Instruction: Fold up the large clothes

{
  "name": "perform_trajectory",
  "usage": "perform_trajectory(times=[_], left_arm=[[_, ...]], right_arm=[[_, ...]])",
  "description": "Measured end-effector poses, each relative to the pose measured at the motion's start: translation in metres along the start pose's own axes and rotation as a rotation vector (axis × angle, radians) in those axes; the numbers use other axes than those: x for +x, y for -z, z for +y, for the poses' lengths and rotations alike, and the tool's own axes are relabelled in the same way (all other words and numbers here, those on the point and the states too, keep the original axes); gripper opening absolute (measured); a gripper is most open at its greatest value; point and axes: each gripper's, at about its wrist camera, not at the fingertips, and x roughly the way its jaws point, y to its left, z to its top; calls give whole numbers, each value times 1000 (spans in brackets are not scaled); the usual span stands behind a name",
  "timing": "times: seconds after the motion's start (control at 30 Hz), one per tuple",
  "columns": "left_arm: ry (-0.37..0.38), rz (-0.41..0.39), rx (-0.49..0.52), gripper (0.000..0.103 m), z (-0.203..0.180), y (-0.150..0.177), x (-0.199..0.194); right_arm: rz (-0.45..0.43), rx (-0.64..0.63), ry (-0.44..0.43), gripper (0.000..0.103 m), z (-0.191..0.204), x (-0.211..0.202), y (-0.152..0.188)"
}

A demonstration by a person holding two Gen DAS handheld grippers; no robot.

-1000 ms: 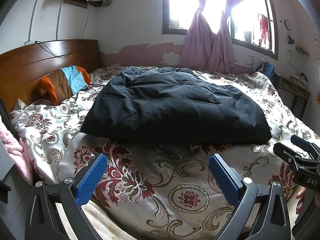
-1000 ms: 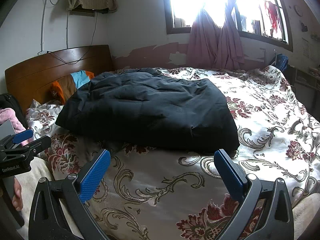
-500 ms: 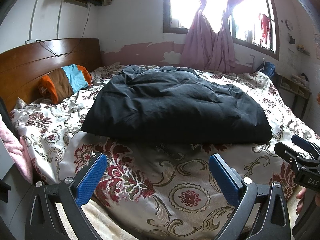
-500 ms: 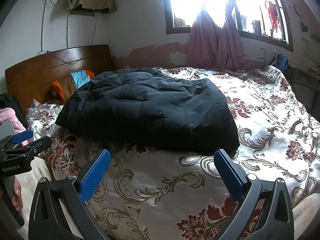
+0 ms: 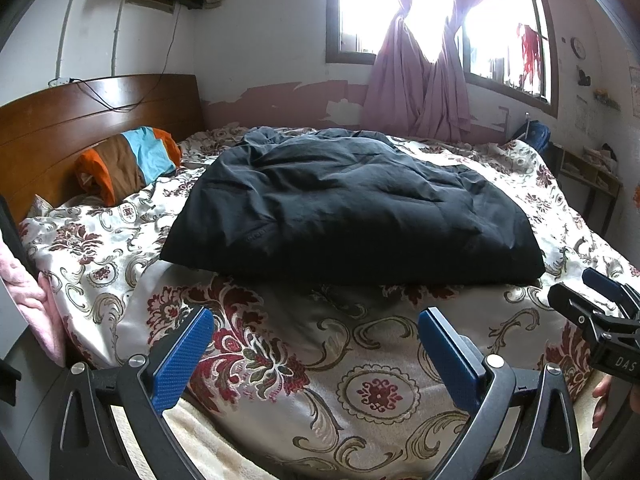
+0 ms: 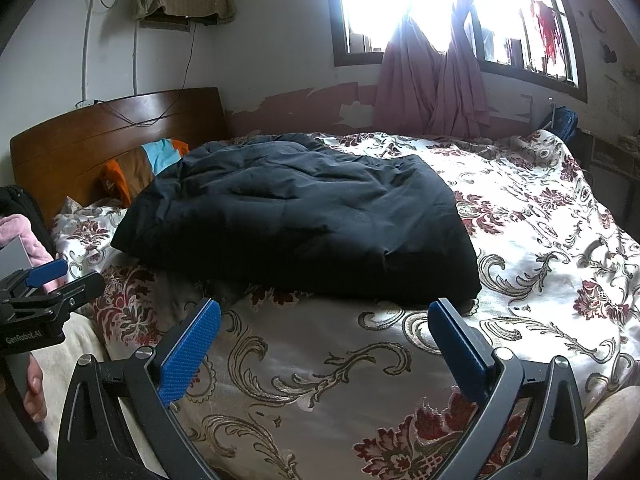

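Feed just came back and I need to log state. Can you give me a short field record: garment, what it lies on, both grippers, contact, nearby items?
garment: black padded garment, lying in a roughly rectangular bundle, surface wrinkled
support: floral bedspread
left gripper: open, empty, over the bedspread short of the garment's near edge
right gripper: open, empty, likewise short of the near edge
contact: neither gripper touches the garment
nearby: orange, brown and blue pillow by the wooden headboard; pink curtain at the window
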Motion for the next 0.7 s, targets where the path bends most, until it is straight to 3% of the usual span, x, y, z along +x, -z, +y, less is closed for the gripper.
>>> perform_trajectory(times=[0.7], left_arm=[[-46,-36,29,103,-6,2,-5]], right_arm=[[22,-5,1,102,0,1,3]])
